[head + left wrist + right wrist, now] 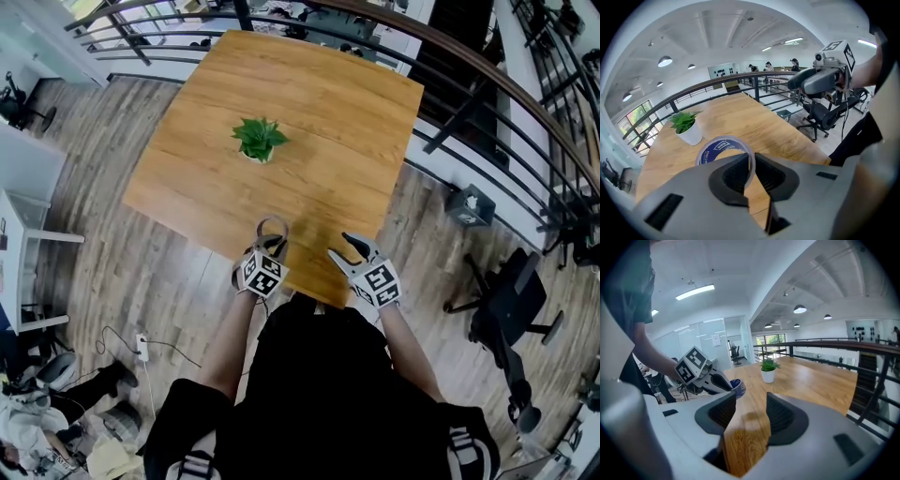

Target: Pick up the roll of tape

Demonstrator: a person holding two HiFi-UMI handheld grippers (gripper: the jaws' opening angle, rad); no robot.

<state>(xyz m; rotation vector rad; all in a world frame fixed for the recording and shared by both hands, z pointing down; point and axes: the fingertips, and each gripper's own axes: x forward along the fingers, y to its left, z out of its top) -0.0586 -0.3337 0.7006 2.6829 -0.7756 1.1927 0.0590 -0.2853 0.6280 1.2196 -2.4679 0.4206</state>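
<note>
Table (309, 122) of honey-coloured wood, viewed from beside the person who stands at its near edge. A small potted plant (260, 139) sits well beyond both sets of jaws, toward the middle of the board.

Right gripper (342, 248): jaws stand wide apart with only bare wood showing between them. It holds nothing and hovers beside its partner.

Left gripper (270, 246): jaws drawn nearly together, pinching the roll of tape (715, 149) by its wall. One pad lies inside the ring and the other outside, so the wound band passes straight through the gap. The blue core and most of the hoop stand ahead of the fingertips and to their left in the left gripper view.

Progress, as judged: the grasp is made, which is the main part of the job. From the right gripper view the roll appears to hang just off the wood, though its underside is hidden. What remains, at most, is to carry it plainly clear of the surface without the thin wall slipping from the pads.
</note>
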